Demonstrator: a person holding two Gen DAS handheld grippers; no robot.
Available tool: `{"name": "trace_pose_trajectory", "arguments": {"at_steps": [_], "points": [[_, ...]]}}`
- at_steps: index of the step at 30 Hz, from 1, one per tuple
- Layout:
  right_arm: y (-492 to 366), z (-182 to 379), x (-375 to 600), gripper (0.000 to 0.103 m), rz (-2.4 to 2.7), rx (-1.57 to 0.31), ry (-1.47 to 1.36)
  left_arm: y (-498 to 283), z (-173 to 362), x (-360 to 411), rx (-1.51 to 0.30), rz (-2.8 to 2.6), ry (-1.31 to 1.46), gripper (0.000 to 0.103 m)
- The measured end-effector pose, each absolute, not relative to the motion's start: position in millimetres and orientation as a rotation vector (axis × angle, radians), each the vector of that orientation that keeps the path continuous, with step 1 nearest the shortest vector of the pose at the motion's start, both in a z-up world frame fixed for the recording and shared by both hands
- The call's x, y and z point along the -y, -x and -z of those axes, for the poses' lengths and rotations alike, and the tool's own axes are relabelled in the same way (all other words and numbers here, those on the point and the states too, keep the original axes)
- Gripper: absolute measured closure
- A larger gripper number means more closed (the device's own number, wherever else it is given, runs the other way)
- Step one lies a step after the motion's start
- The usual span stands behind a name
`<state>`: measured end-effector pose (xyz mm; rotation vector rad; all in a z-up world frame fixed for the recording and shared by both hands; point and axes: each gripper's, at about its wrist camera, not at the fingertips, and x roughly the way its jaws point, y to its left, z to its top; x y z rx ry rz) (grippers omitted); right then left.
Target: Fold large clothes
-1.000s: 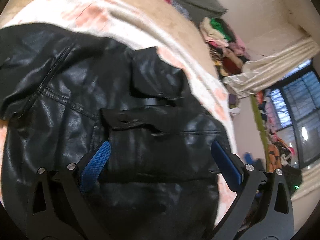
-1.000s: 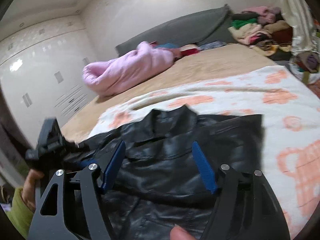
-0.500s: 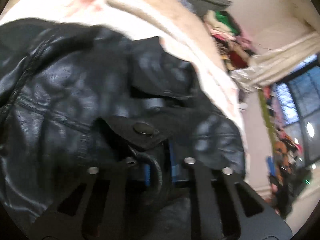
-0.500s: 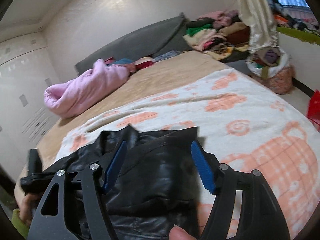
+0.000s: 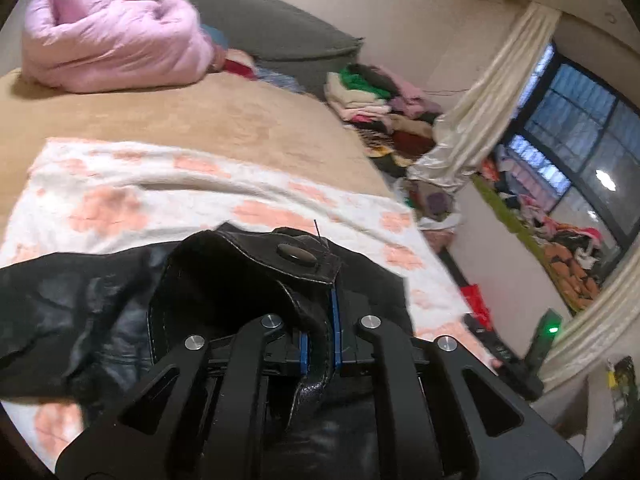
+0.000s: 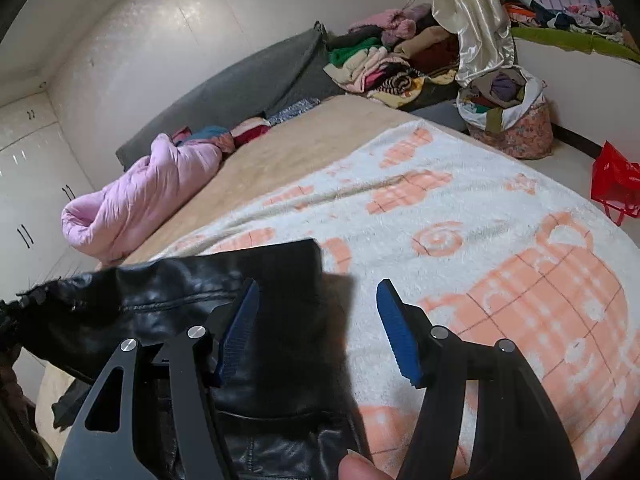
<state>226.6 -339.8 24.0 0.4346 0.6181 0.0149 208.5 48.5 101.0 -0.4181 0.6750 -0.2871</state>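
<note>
The left gripper (image 5: 320,336) pinches a snap-buttoned flap of the black leather jacket (image 5: 100,312), lifting it off the peach-patterned blanket (image 5: 120,184). The right gripper (image 6: 316,328) is closing, its pads not yet on the jacket's far edge. Slick leather could slip from so narrow a bite. The jacket looks glossy, creased, stiff.

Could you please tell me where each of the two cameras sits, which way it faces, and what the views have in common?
Left wrist: sits on the left gripper, looks along its fingers, which are shut on the black leather jacket, across the bed toward the window.
Right wrist: sits on the right gripper, jaws closing over the jacket's edge, facing the headboard wall; a fingertip shows below.
Shared: jacket, patterned blanket, pink quilt, clothes pile.
</note>
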Motion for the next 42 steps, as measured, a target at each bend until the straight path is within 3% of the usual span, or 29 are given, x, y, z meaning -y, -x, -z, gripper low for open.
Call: {"name": "trace_pose_trajectory", "arguments": {"at_steps": [6,14,16,17,18,24,33,42], "points": [[-241.8,-3.7,328.0,0.043,-0.038,-0.729,-0.407,-212.9,-39.1,-78.1,-0.809,0.237,0.471,0.101],[-261.7,35.6,299.2,0.043,-0.166,-0.912,-0.404,-208.0,-4.2,-97.6,-0.832,0.164,0.479,0.101],[-265.5,45.5,291.6,0.046,-0.166,-0.955,-0.379,-205.4,4.6,-102.5,-0.849,0.145,0.468,0.101],[-267.8,50.1,288.6,0.055,-0.152,-0.982,-0.352,-205.5,7.8,-104.3,-0.857,0.138,0.463,0.101],[-270.2,54.9,286.8,0.056,-0.123,-1.008,-0.318,-204.8,13.8,-107.4,-0.872,0.127,0.460,0.100],[-274.7,66.8,286.9,0.048,-0.080,-1.045,-0.309,-207.5,52.5,-119.5,-0.942,0.104,0.453,0.098],[-279.5,4.4,280.3,0.047,-0.116,-0.716,-0.228,-201.6,33.8,-118.6,-0.858,0.174,0.419,0.098],[-331.9,42.7,226.7,0.050,-0.106,-0.925,-0.010,-206.2,24.9,-119.4,-0.835,0.172,0.406,0.096]]}}
